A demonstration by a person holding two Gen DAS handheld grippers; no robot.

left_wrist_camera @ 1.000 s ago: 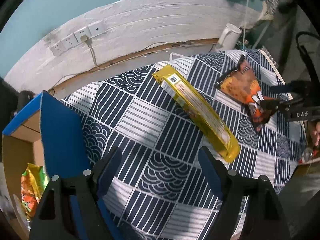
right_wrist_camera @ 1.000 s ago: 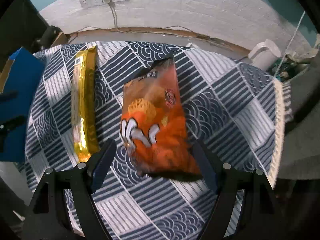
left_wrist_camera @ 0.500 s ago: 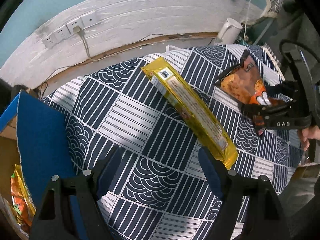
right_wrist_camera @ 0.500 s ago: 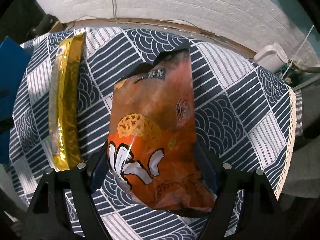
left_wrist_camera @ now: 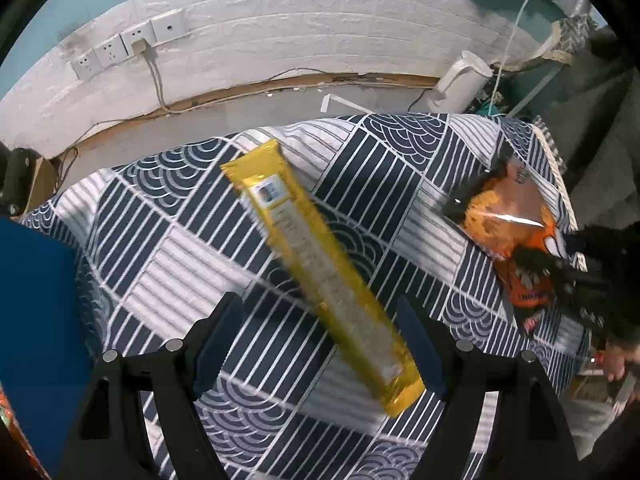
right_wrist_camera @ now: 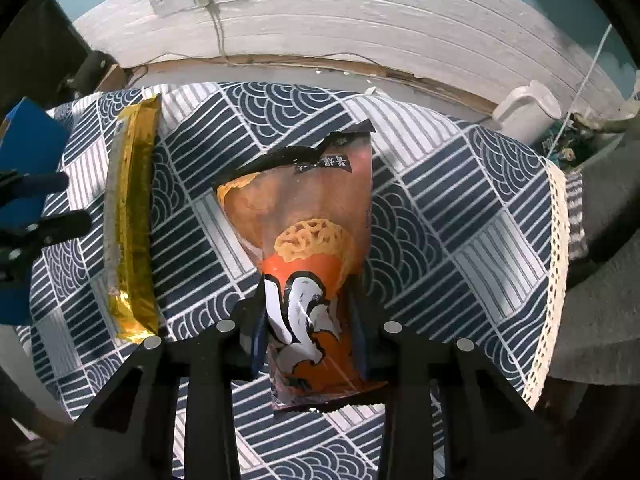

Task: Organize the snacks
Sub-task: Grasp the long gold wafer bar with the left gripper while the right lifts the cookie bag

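Right gripper (right_wrist_camera: 308, 320) jaws now clamped on orange snack bag (right_wrist_camera: 308, 240); left gripper (left_wrist_camera: 320, 344) wide.

Two wrist fisheyes, both looking steeply down at one patterned tablecloth (left_wrist_camera: 168, 256)

The left wrist view looks down past its own fingers at lower centre, close over the yellow packet (left_wrist_camera: 320, 276), with the white brick wall (left_wrist_camera: 300, 32) arching across the top; the right wrist view sits nearer still, the orange snack bag (right_wrist_camera: 308, 264) filling its centre; both share the cloth, the wall, both packets and the white kettle (right_wrist_camera: 528, 112) at upper right; each view catches the other gripper at a frame edge.
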